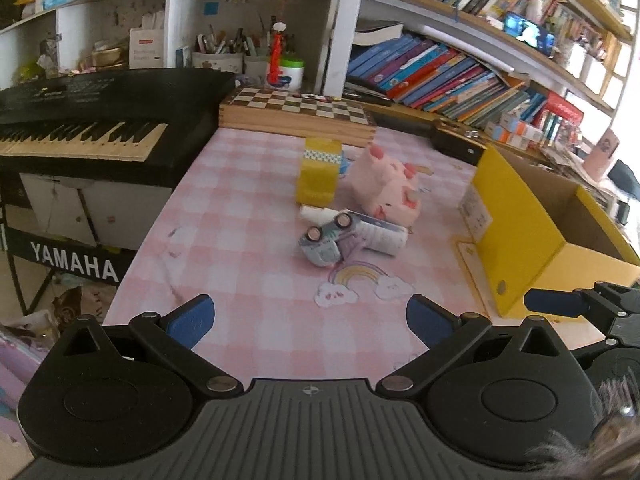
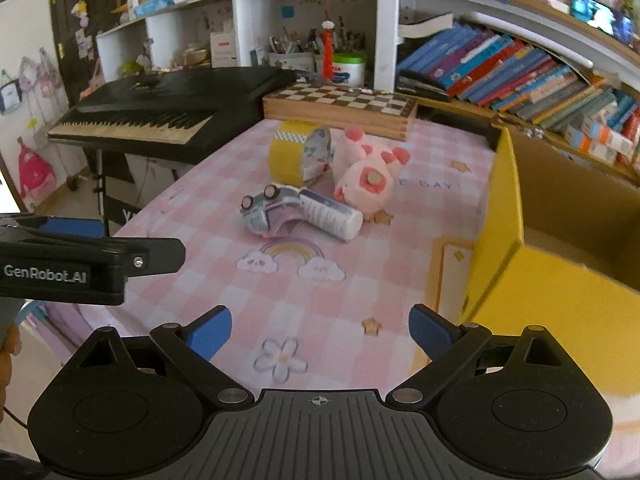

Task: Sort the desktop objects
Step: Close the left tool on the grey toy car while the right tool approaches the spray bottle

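Both grippers hung low over the near edge of the table, empty: left gripper (image 1: 308,318) had its blue pads spread wide, right gripper (image 2: 320,332) likewise, nothing btwn the fingers of either. Each showed in the other's view, at the frame edge.

Largest to smallest, w/ counts:
- 1 pink checked tablecloth (image 1: 248,240), printed w/ a rainbow, clouds, stars.
- 1 black keyboard (image 1: 92,120) beside the table on the left.
- 1 yellow cardboard box (image 2: 560,280), open-topped, on the right edge of the cloth.
- 1 wooden chessboard case (image 2: 340,110) at the far end, closed flat.
- 1 pink plush pig (image 2: 360,168) mid-table, tipped over, feet toward the right wrist cam.
- 1 yellow tape roll (image 1: 318,172) standing on its rim, just left of the pig; its open hole faced right.
- 1 white tube (image 2: 332,216) lying flat, long axis running from behind the car toward the near right; flat end toward the box.
- 1 toy car (image 1: 326,240) on its side, 2 wheels showing, resting against the tube; prob. nose toward the near left, though blur made that hard to confirm.

All four small things clustered centre-table, well apart from both grippers.
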A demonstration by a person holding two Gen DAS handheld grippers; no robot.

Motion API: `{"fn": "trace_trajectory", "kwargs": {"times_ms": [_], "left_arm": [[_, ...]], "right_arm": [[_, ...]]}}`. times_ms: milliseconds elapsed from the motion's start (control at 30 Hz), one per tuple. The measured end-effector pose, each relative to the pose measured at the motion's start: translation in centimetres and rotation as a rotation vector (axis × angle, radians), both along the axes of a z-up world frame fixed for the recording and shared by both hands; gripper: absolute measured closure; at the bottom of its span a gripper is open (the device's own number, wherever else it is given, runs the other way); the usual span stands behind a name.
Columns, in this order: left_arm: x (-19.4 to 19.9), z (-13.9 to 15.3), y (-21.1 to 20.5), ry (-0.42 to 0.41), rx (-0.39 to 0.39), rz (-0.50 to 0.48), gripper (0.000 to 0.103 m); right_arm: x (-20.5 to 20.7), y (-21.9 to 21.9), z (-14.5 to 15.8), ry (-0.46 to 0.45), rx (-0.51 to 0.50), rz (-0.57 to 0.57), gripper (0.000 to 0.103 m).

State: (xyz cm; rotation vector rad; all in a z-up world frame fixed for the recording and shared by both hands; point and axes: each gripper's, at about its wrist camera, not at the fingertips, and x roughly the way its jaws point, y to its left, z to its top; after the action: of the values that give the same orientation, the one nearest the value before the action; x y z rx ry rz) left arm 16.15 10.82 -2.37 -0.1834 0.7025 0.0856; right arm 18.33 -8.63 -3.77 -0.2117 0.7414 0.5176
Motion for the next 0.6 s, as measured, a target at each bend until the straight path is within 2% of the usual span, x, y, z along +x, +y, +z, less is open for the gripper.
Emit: {"fn": "trace_trajectory", "kwargs": {"times_ms": [233, 600], "left_arm": [[3.1, -0.5, 0.1, 0.012, 0.001, 0.021, 0.000], [10.0, -2.5, -1.2, 0.050, 0.001, -0.035, 0.003]], "right_arm": [[3.1, 1.1, -0.9, 0.003, -0.022, 0.059, 0.006], [6.5, 1.8, -2.0, 0.037, -0.049, 0.121, 0.006]]}}
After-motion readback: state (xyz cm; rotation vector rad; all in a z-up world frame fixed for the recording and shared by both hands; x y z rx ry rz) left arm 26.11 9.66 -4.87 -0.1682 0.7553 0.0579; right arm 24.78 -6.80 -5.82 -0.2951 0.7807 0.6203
